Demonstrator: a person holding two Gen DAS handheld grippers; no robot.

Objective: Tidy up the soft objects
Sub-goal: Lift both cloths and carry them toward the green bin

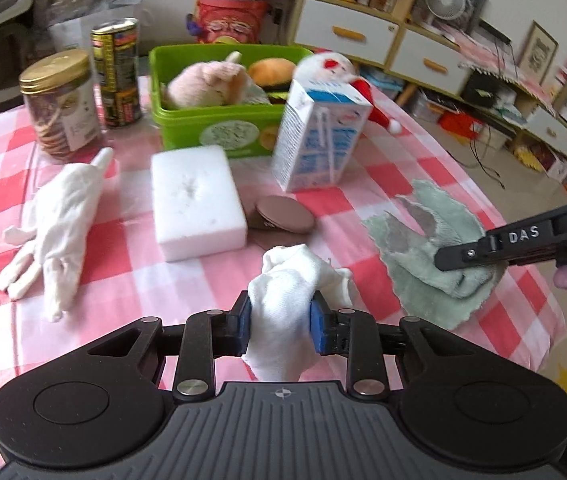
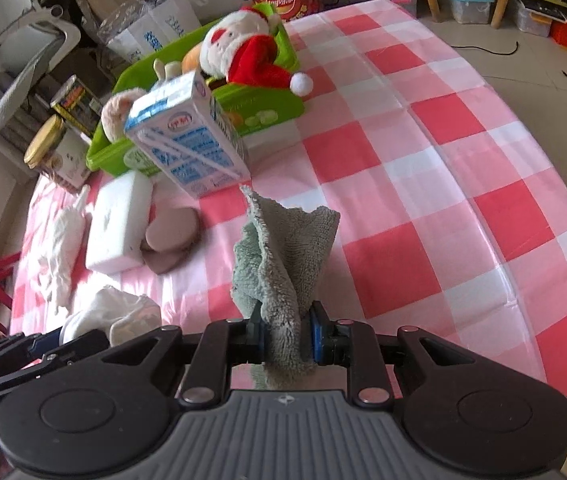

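My left gripper (image 1: 281, 326) is shut on a bunched white cloth (image 1: 289, 296) just above the checked table. My right gripper (image 2: 287, 338) is shut on a grey-green towel (image 2: 285, 248), lifting one end while the rest drapes on the table; the towel also shows in the left wrist view (image 1: 423, 240). A green bin (image 1: 211, 128) at the back holds a pink plush (image 1: 207, 86), a burger plush (image 1: 273, 72) and a Santa plush (image 2: 239, 46). A white glove (image 1: 59, 216) lies at the left. A white sponge block (image 1: 195, 200) lies in the middle.
A blue-white milk carton (image 1: 323, 140) stands in front of the bin. A brown round lid (image 1: 283, 220) lies beside the sponge. A cookie jar (image 1: 61, 100) and a tin can (image 1: 117, 72) stand at the back left. The table edge (image 2: 523, 208) drops off at the right.
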